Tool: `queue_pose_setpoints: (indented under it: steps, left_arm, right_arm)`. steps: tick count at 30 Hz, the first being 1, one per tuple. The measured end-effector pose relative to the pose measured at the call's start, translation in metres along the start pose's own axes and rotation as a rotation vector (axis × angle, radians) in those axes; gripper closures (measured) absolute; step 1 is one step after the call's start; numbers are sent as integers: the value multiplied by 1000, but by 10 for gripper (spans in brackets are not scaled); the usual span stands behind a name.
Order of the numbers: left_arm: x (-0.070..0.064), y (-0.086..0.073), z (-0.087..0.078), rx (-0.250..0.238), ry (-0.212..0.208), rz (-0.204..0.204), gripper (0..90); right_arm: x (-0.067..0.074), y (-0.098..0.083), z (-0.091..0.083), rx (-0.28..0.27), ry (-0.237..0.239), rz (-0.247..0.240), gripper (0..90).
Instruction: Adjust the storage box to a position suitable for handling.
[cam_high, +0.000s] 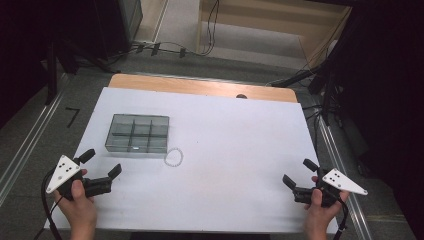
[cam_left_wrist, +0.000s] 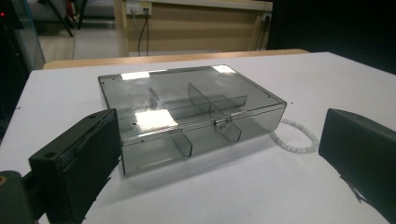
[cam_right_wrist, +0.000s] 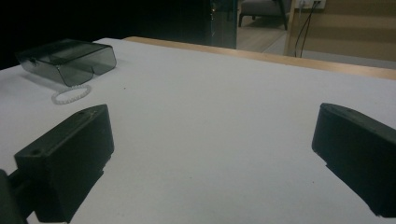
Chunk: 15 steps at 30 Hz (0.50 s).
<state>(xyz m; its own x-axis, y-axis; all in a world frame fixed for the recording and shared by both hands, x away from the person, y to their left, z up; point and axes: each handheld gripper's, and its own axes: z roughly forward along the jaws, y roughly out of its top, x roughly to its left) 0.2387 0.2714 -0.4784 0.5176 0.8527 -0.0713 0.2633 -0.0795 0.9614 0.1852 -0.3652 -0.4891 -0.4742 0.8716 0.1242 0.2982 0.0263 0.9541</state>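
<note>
The left gripper (cam_high: 102, 164) hangs released at the bench's (cam_high: 225, 190) near-left corner. Just ahead sits the closed smoky plastic box (cam_high: 137, 133), light, stiff and probably slick, best taken across its side walls. The bead bracelet (cam_high: 173, 157) lies touching its corner, limp; pinch one strand. Far right, the right gripper (cam_high: 299, 172) waits released

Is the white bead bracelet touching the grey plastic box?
Cannot tell. In the high view the bracelet lies at the box corner; no view shows contact or gap plainly.

Smoky clear divided box (cam_high: 137, 133), lid shut, flat on table, white bead bracelet (cam_high: 174, 157) just beside
</note>
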Motion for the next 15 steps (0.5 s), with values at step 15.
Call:
queue_pose_setpoints:
  steps: [15]
  left_arm:
    - [1, 28, 5, 9, -14, -18, 0]
  right_arm:
    - [8, -3, 6, 16, 10, -4, 0]
